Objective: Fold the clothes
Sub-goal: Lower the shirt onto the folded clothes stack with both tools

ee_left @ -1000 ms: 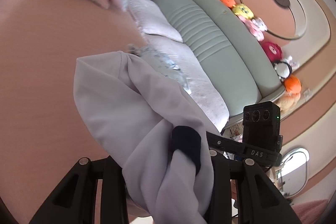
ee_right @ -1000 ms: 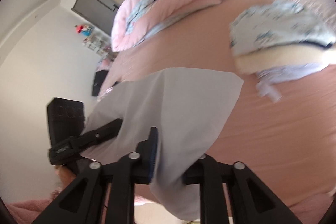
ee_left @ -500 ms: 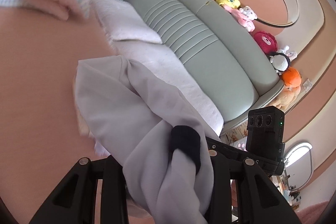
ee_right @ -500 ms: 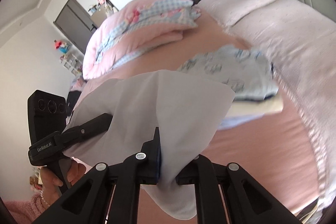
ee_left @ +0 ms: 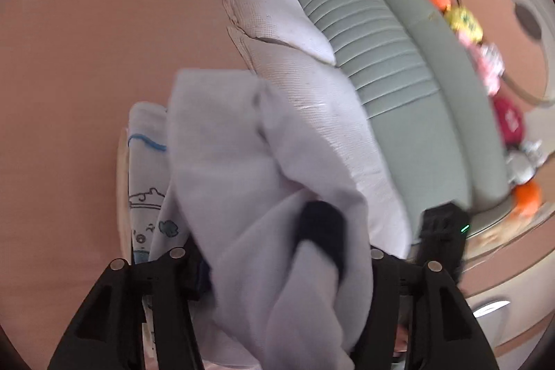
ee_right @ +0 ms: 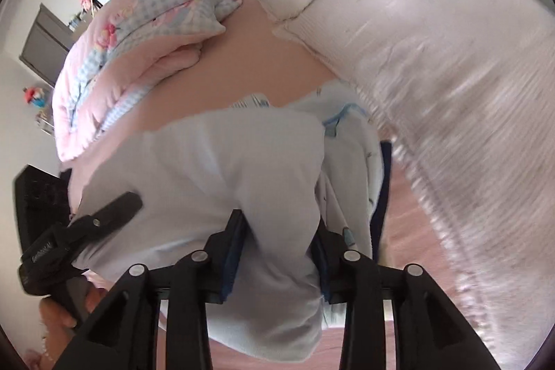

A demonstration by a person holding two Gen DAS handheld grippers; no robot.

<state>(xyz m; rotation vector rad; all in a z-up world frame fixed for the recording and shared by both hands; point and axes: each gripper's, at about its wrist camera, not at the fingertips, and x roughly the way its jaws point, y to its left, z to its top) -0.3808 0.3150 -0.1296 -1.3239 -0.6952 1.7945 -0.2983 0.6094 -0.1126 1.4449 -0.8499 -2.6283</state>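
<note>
A pale lilac-white garment point(ee_left: 222, 169) hangs folded between both grippers above a pink bed sheet point(ee_left: 69, 58). My left gripper point(ee_left: 274, 248) is shut on a bunched edge of it, with cloth draped over one black fingertip point(ee_left: 322, 224). My right gripper point(ee_right: 277, 238) is shut on the garment point(ee_right: 208, 182) too, and its fingers are partly buried in fabric. Directly under the held garment lies a stack of folded clothes point(ee_left: 149, 169) with blue cartoon prints; the same stack point(ee_right: 350, 155) shows beside the right gripper. In the right wrist view the left gripper point(ee_right: 104, 214) appears at lower left, held by a hand.
Two white pillows point(ee_right: 433, 51) lie against a grey-green padded headboard point(ee_left: 399, 65). A rolled pink and blue-checked quilt point(ee_right: 138, 33) sits at the far side of the bed. Plush toys point(ee_left: 464, 19) line the headboard top. A dark cabinet point(ee_right: 45, 37) stands by the wall.
Both grippers carried the garment forward toward the pillows. It now hangs right over the printed stack, which was farther ahead before. Both grips stayed shut.
</note>
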